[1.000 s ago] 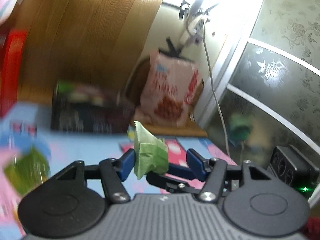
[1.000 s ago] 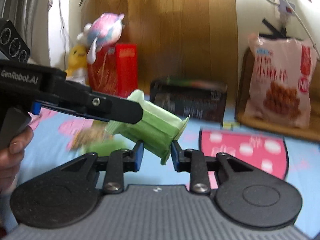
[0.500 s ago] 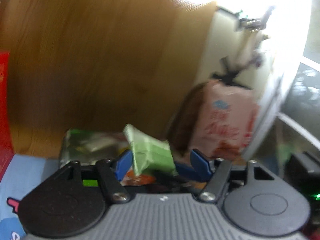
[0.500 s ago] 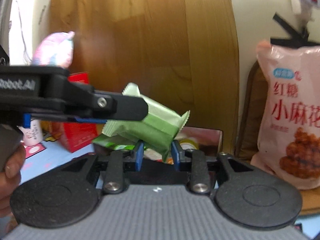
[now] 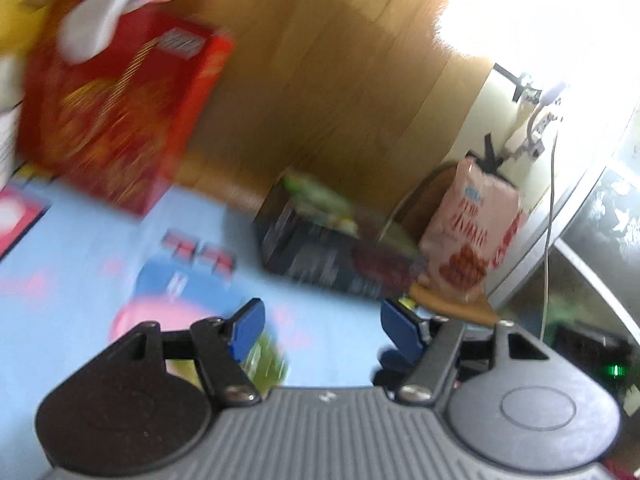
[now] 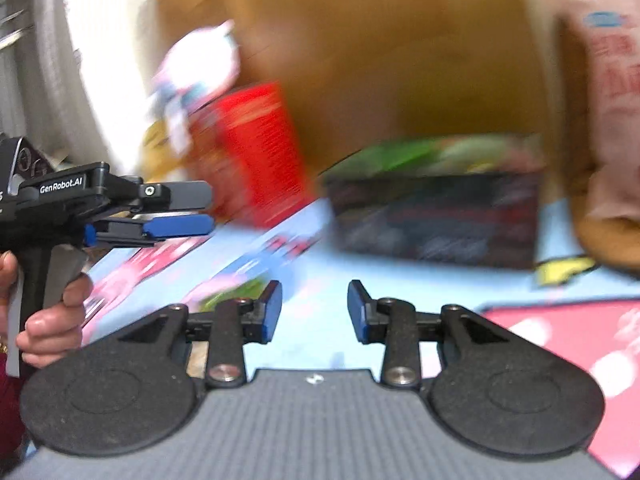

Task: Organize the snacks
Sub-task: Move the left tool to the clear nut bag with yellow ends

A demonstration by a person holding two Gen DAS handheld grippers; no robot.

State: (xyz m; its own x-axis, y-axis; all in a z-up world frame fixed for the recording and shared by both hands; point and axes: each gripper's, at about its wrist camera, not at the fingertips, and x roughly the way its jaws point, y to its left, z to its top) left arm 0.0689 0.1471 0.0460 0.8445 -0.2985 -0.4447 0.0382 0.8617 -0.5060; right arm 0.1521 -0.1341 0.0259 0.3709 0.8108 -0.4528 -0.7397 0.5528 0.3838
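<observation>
A black box (image 5: 332,248) with green snack packets inside stands at the back of the blue mat; it also shows in the right wrist view (image 6: 436,216). My left gripper (image 5: 320,324) is open and empty, above the mat in front of the box. My right gripper (image 6: 314,310) is open and empty, also in front of the box. In the right wrist view the left gripper (image 6: 180,208) is at the left, held by a hand. A blurred green packet (image 5: 266,360) lies on the mat by my left finger; it also shows in the right wrist view (image 6: 236,294).
A red carton (image 5: 120,120) stands at the back left with plush toys (image 5: 24,12) above it. A large pink snack bag (image 5: 472,232) leans on the wall right of the box. A wooden panel (image 5: 320,80) backs the mat. A black device (image 5: 592,352) sits far right.
Both grippers held one green packet over the box; now both are open and empty and have pulled back and down. The packet is out of their hold.
</observation>
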